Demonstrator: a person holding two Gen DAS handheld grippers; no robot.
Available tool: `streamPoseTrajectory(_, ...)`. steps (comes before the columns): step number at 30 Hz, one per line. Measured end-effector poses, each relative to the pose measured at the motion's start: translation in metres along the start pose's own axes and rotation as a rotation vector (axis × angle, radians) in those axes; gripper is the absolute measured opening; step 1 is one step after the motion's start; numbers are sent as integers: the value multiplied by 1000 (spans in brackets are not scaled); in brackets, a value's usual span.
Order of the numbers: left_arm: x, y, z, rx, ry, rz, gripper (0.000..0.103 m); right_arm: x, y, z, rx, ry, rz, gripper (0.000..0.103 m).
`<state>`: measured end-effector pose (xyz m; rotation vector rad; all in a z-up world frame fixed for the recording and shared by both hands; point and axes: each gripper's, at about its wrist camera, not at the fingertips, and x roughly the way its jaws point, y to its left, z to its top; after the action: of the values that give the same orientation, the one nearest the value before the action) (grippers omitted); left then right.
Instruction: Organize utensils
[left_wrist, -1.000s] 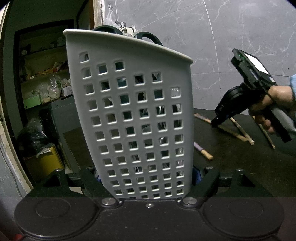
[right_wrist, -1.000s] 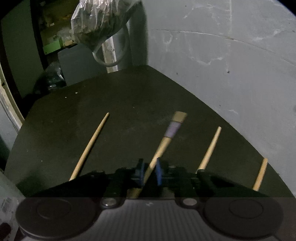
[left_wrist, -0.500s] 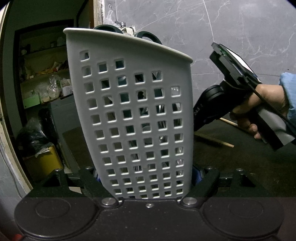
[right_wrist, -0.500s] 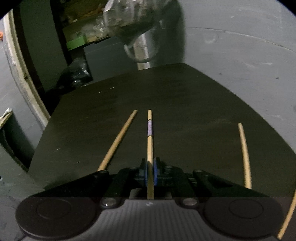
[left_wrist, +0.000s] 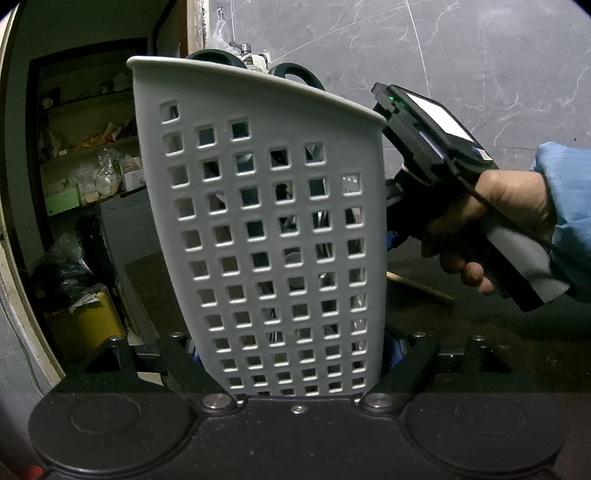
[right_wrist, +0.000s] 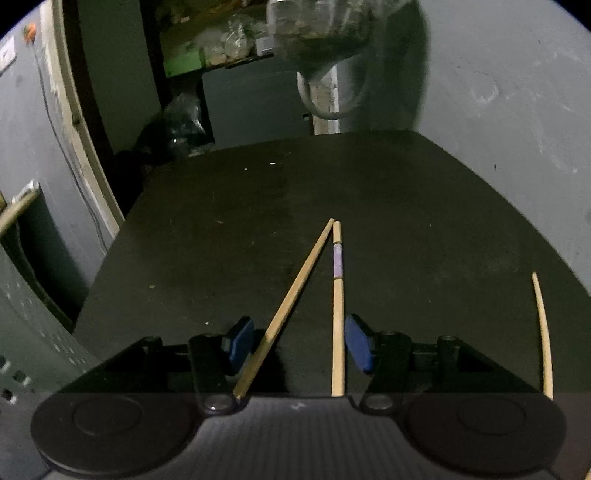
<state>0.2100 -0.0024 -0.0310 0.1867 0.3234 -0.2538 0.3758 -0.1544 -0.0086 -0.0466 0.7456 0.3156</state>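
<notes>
Perforated white utensil basket (left_wrist: 273, 229) pinched in left gripper (left_wrist: 295, 354), some cutlery already inside; right gripper (right_wrist: 299, 343) just spreading, pads clear of two chopsticks (right_wrist: 338, 317) between them on dark table (right_wrist: 258, 206); another beside, unsorted.

Two chopsticks (right_wrist: 338, 314) converging on dark table (right_wrist: 258, 229)

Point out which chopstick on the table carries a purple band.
The straight one lying between the open right hand-held gripper's pads, nearer its right pad. The slanted chopstick beside it and the curved-looking one far right are plain.
</notes>
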Motion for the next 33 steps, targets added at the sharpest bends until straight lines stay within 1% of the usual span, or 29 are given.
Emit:
streamPoseTrajectory(2, -1, 0, 0, 2, 0, 0, 83, -1, 4, -3, -25, -6, -11, 59)
streamPoseTrajectory(4, -1, 0, 0, 1, 0, -1, 83, -1, 8, -6, -46, -16, -30, 54)
streamPoseTrajectory(6, -1, 1, 0, 0, -1, -1, 83, -4, 9, -10, -60, -26, -41, 44)
streamPoseTrajectory(7, -1, 1, 0, 0, -1, 0, 83, -6, 9, -11, -59, -28, -39, 41)
streamPoseTrajectory(9, -1, 1, -1, -1, -1, -1, 83, -9, 8, -14, -57, -32, -38, 24)
streamPoseTrajectory(11, -2, 1, -1, -1, -2, 0, 83, -13, 5, -18, -60, -37, -33, 18)
streamPoseTrajectory(16, -1, 3, -1, -8, 2, -2, 81, -26, -5, -31, -59, -48, -13, 15)
streamPoseTrajectory(28, -3, 9, -3, -17, -7, -14, 79, -100, -3, -101, -91, -45, 54, 14)
streamPoseTrajectory(30, -3, 9, -4, -15, -8, -15, 79, -110, -3, -111, -98, -44, 61, 15)
streamPoseTrajectory(33, -2, 10, -4, -15, -8, -14, 79, -116, -3, -116, -95, -46, 68, 16)
